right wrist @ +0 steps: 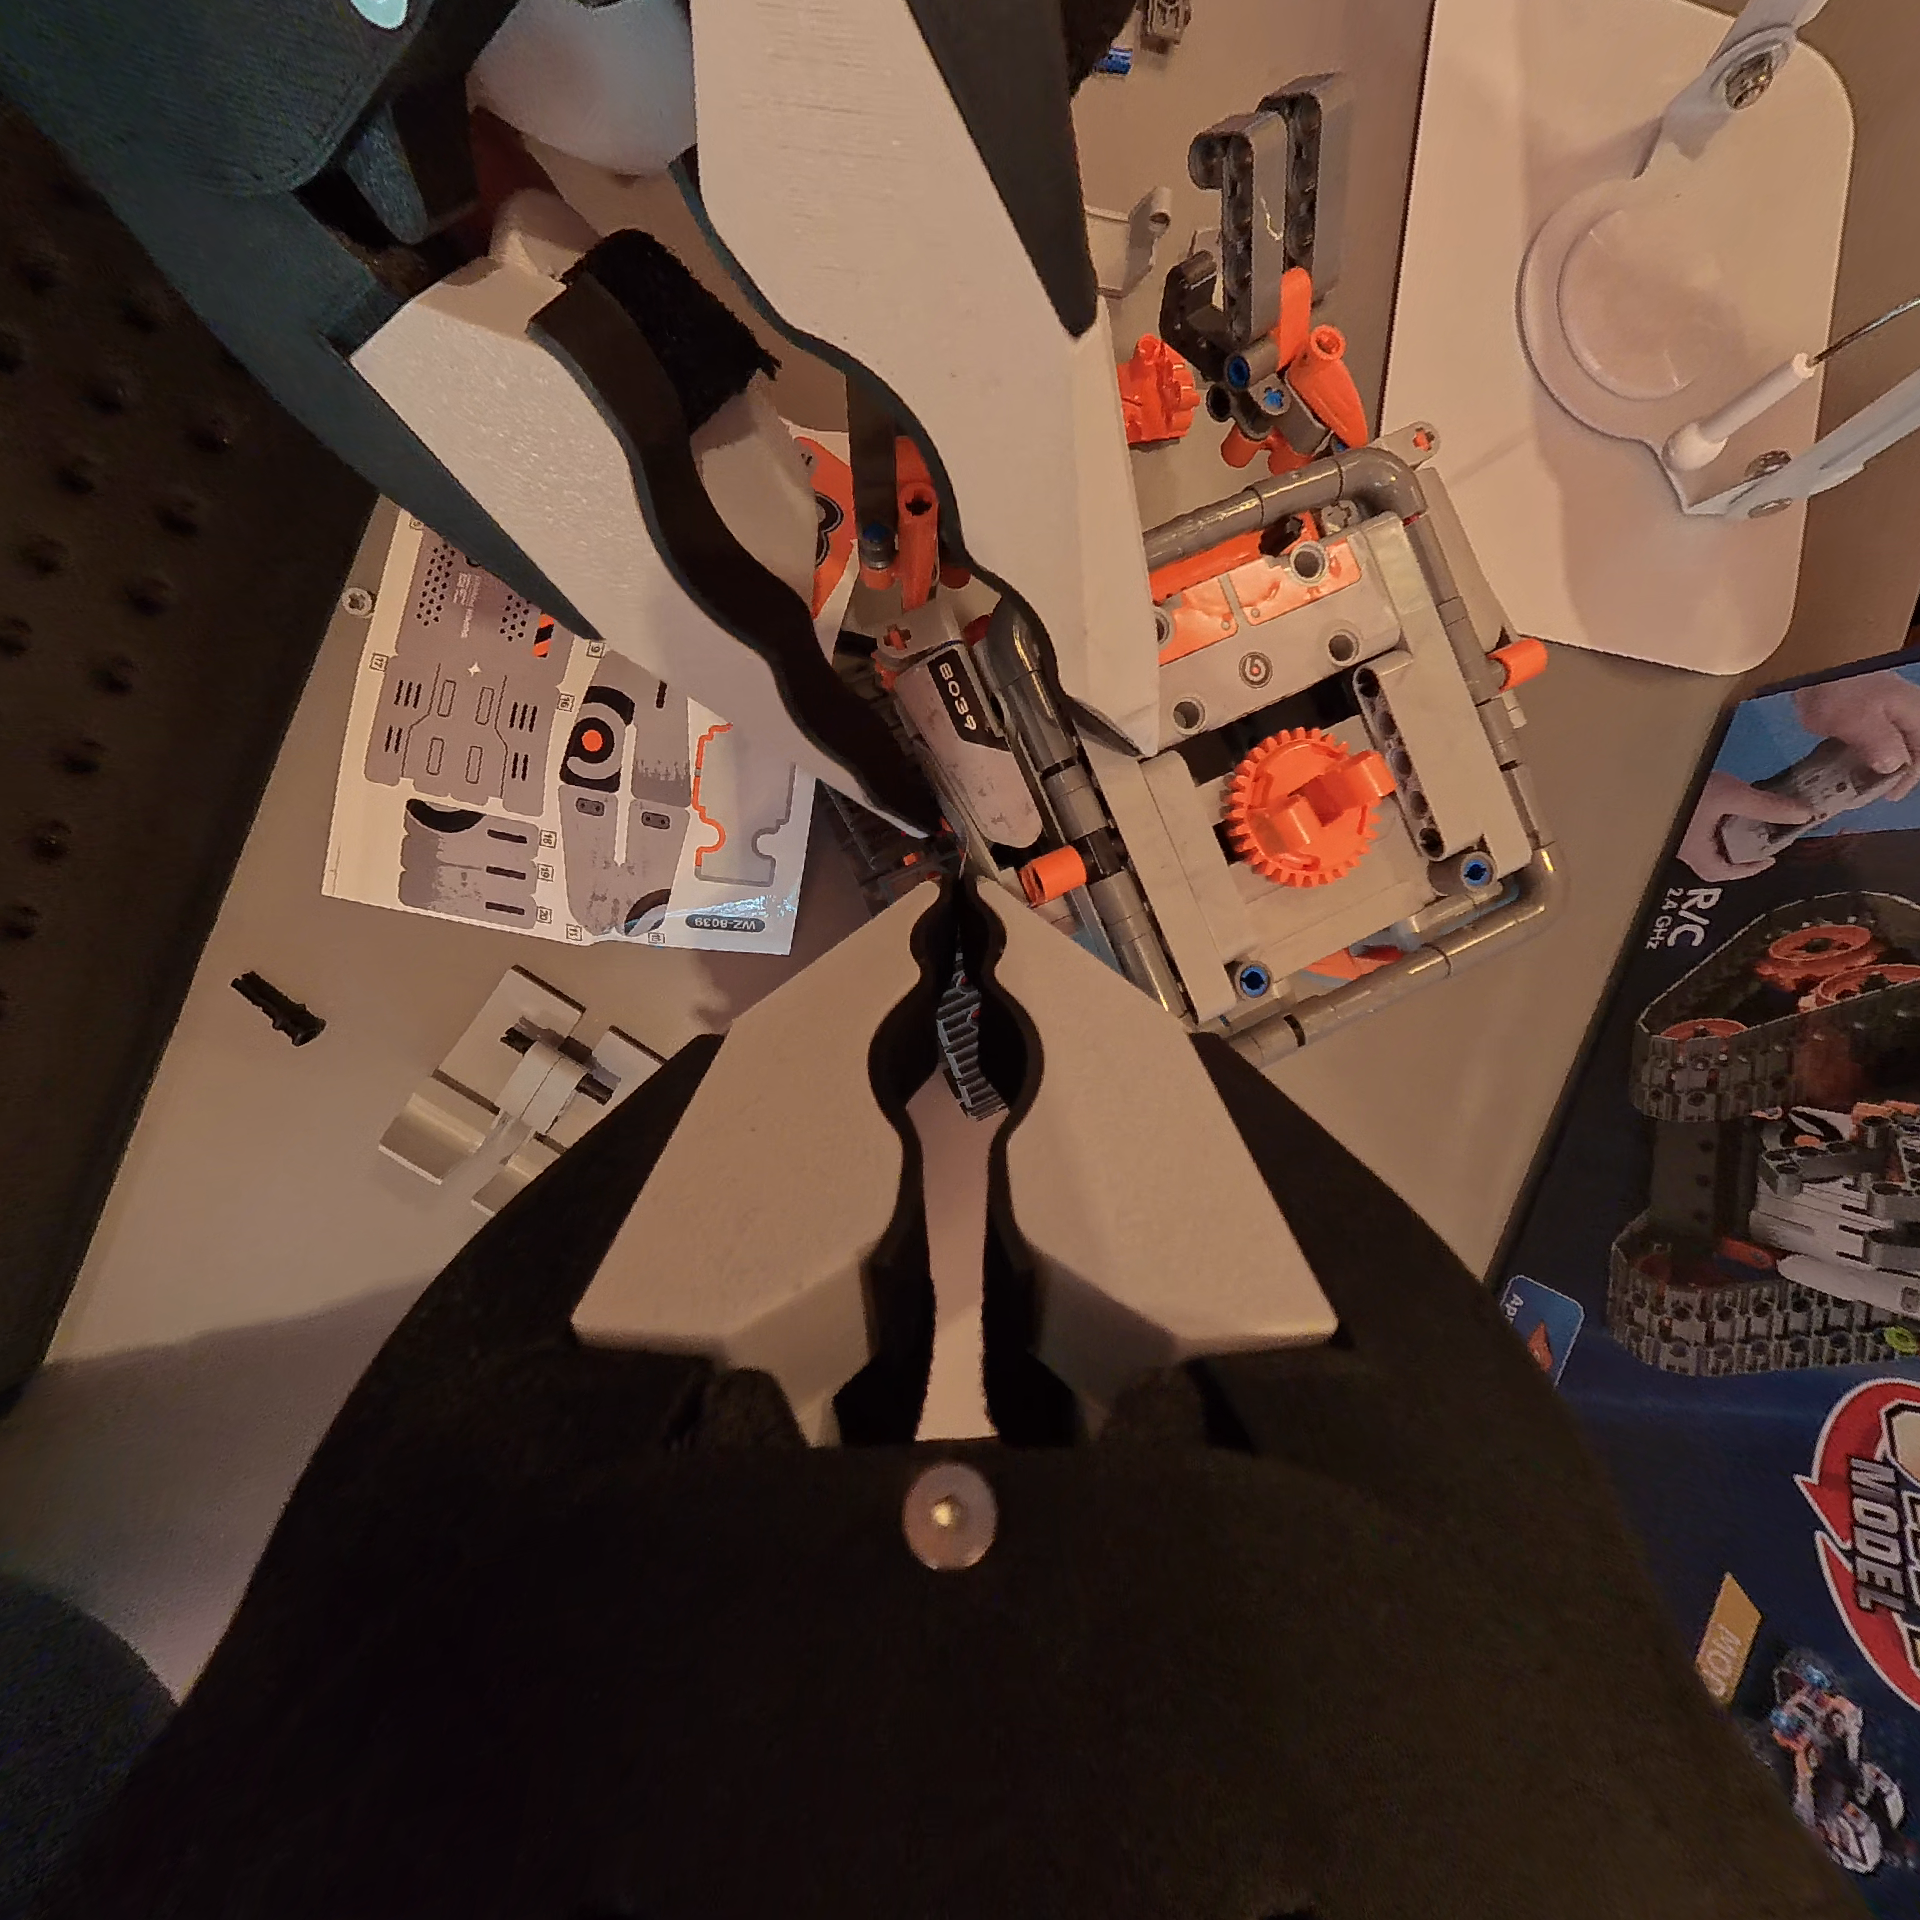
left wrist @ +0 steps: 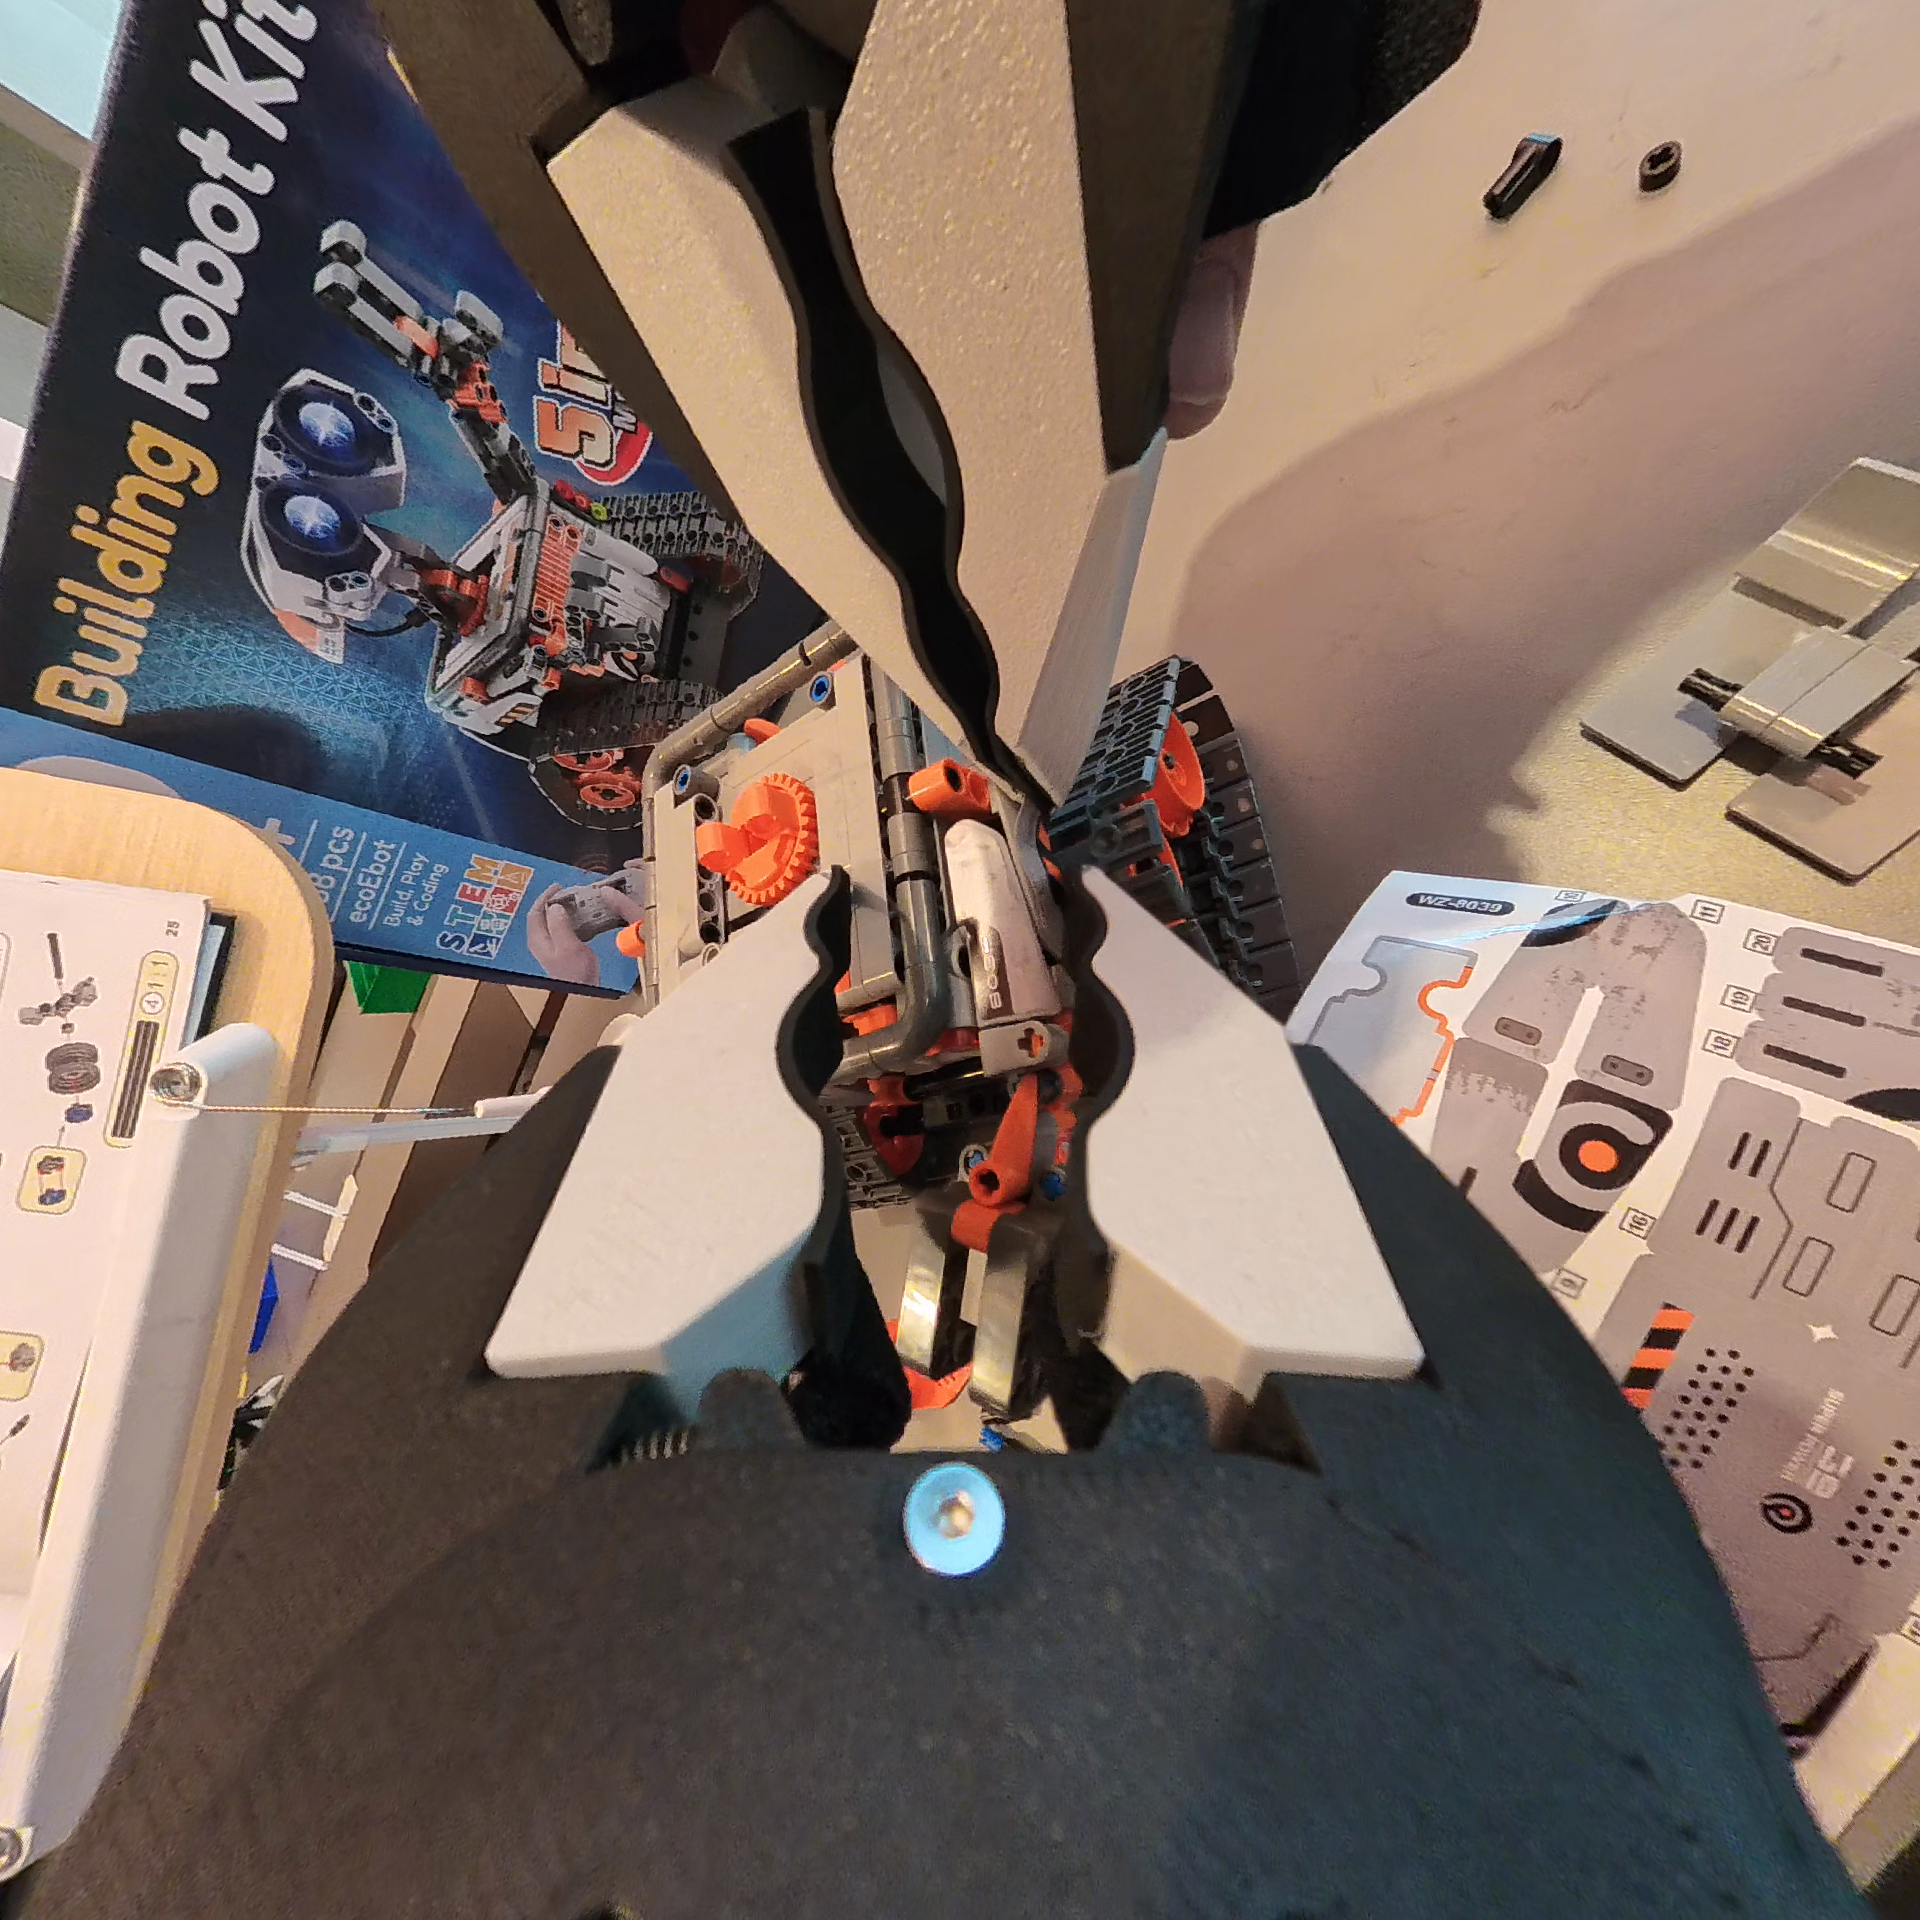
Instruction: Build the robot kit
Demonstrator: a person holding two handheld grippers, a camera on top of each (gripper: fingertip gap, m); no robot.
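A grey and orange brick robot model with black tracks and an orange gear lies on the pale table. My left gripper is closed around the model's middle, its fingers either side of a white panel. It enters the right wrist view from the top. My right gripper is shut, its tips pinching a thin grey piece at the panel's end, beside the track. It reaches down from the top in the left wrist view.
The blue kit box lies beside the model. A sticker sheet, a grey plate assembly, loose black pins, an instruction booklet on a wooden board, a small grey-orange subassembly and a white stand surround it. Only a small space, under 4 cm, lies between the two pairs of fingers.
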